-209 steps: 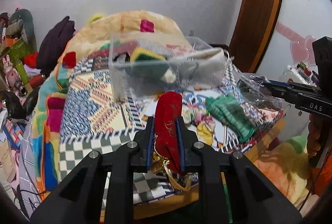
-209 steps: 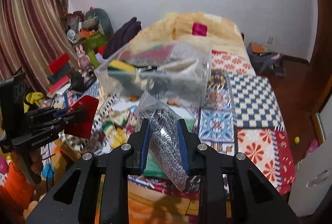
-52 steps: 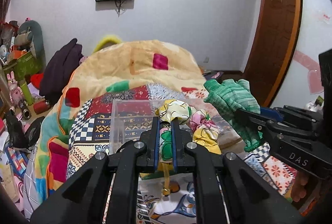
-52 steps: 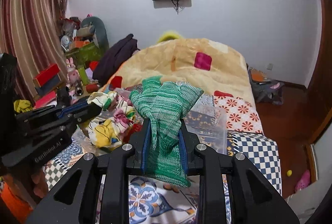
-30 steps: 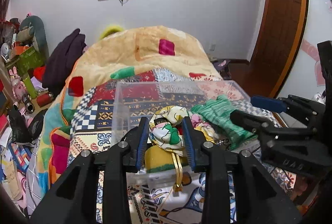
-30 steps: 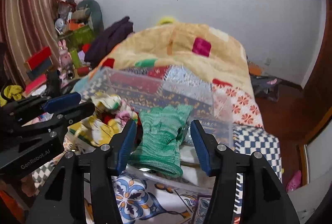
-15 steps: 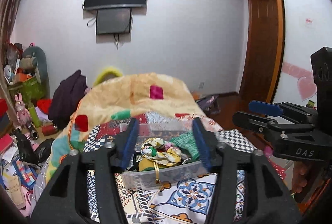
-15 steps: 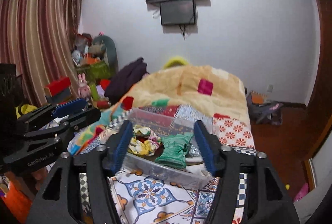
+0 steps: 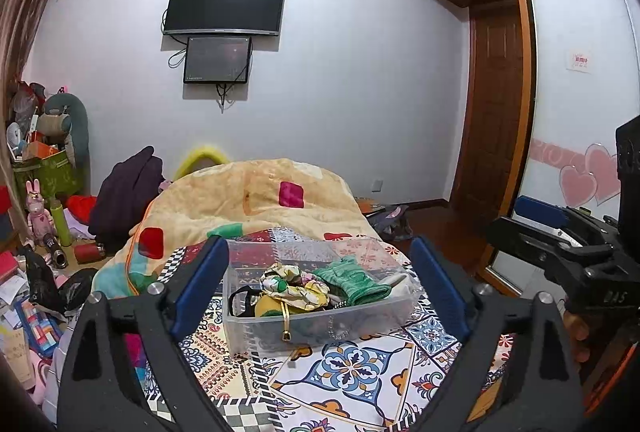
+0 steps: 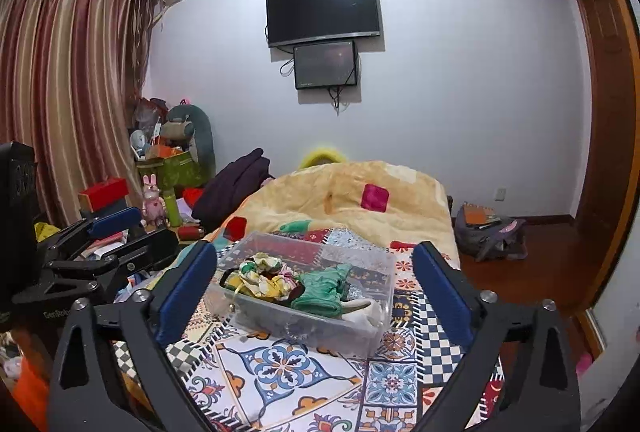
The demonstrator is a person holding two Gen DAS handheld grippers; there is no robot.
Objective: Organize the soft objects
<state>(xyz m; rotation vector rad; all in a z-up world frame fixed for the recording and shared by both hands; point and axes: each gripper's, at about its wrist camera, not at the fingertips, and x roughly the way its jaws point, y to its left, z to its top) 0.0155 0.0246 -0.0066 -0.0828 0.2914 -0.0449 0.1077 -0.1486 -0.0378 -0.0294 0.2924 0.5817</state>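
Observation:
A clear plastic bin (image 9: 240,328) (image 10: 376,332) stands on the patterned bedspread (image 9: 352,368). In it lie a flowered yellow cloth (image 9: 292,284) (image 10: 260,280) and a green knit piece (image 9: 352,282) (image 10: 320,292), with darker items beneath. My left gripper (image 9: 320,272) is wide open and empty, held back and above the bin. My right gripper (image 10: 316,272) is also wide open and empty, back from the bin. Each gripper shows at the side of the other's view: the right one (image 9: 560,232), the left one (image 10: 108,232).
A yellow-orange duvet (image 9: 256,200) is heaped on the bed behind the bin. Toys, boxes and a dark garment (image 9: 128,188) clutter the left side. A bag (image 10: 488,232) lies on the wooden floor to the right. A TV (image 9: 224,4) hangs on the far wall.
Both grippers opened over the bin, letting the flowered cloth and the green knit piece drop in. Both then drew back and up, wide open.

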